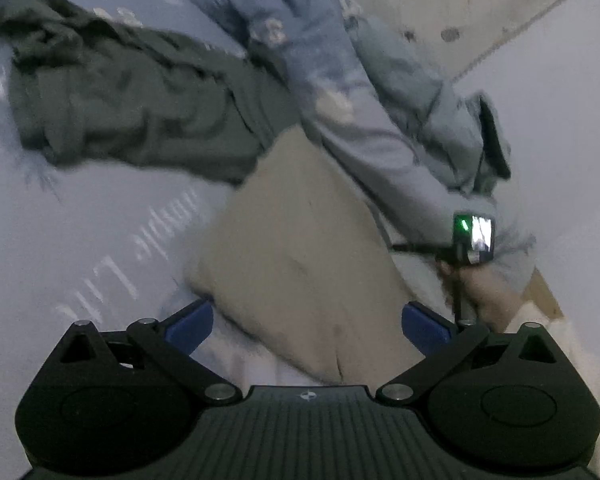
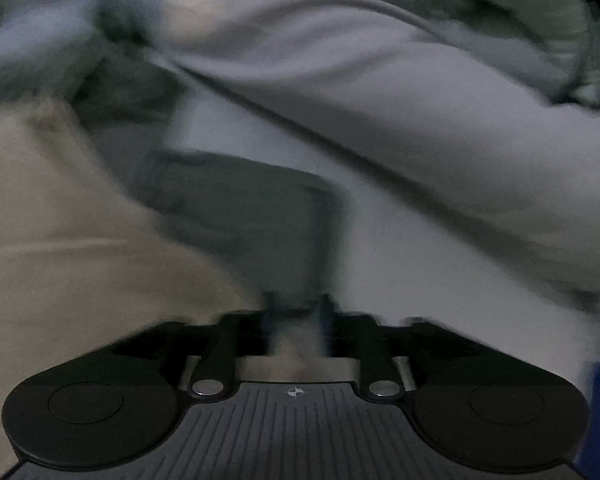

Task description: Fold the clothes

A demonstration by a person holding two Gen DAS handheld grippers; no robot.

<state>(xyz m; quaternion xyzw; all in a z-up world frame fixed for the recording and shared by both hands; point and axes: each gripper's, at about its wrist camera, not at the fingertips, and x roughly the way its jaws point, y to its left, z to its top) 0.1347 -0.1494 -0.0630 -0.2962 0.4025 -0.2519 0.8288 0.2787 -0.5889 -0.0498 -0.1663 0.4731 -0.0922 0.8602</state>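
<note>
1. Jaws: left gripper is spread wide with nothing between the blue pads, hovering over the near end of the folded beige cloth garment. Right gripper is blurred; jaws look narrow, with dark fabric seemingly between them. Can't tell if it's actually pinched.
2. Task items: the beige garment lies on the pale blue printed bed sheet. The crumpled dark green garment sits beyond it to the left, unfolded. The rumpled blue patterned quilt runs along the right and touches the beige piece.
3. Risks, as I judge them:
   - Left closing here could catch sheet along with beige cloth and drag the fold open.
   - If the right lets go mid-swing, dark fabric drops in a heap, maybe onto the beige piece.
   - Heavy blur and dim light make edge-finding unreliable.
4. Room: open sheet lies left of the beige garment. The quilt crowds the right, and the bed edge is near there too.
</note>
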